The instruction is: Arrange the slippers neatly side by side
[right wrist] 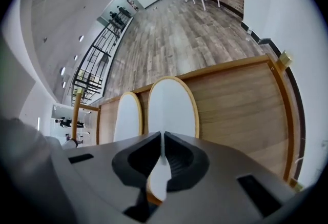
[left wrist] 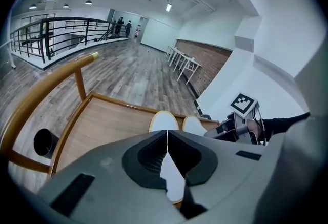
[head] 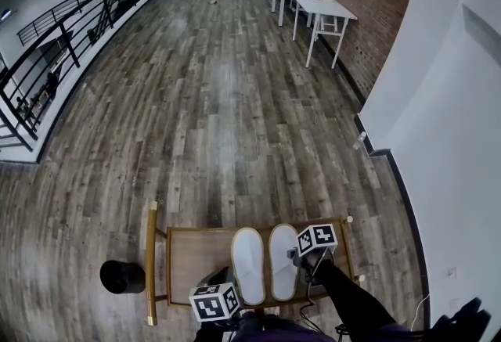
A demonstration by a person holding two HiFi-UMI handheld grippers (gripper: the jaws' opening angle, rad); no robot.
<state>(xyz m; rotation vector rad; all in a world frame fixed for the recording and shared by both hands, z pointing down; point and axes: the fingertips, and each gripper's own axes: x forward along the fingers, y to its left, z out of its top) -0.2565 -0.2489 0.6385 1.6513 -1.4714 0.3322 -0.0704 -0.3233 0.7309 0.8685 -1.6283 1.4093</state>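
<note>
1. Two white slippers lay on a low wooden stand at the person's feet. The left slipper and the right slipper were just beside each other, nearly parallel, with their toes pointing away.
2. The right gripper was clamped on the right slipper, a sliver of white showing between its jaws.
3. The left gripper had its jaws pressed together above the left slipper. I could not tell whether it pinched the slipper.
4. A black bin stood on the plank floor just left of the stand.
</note>
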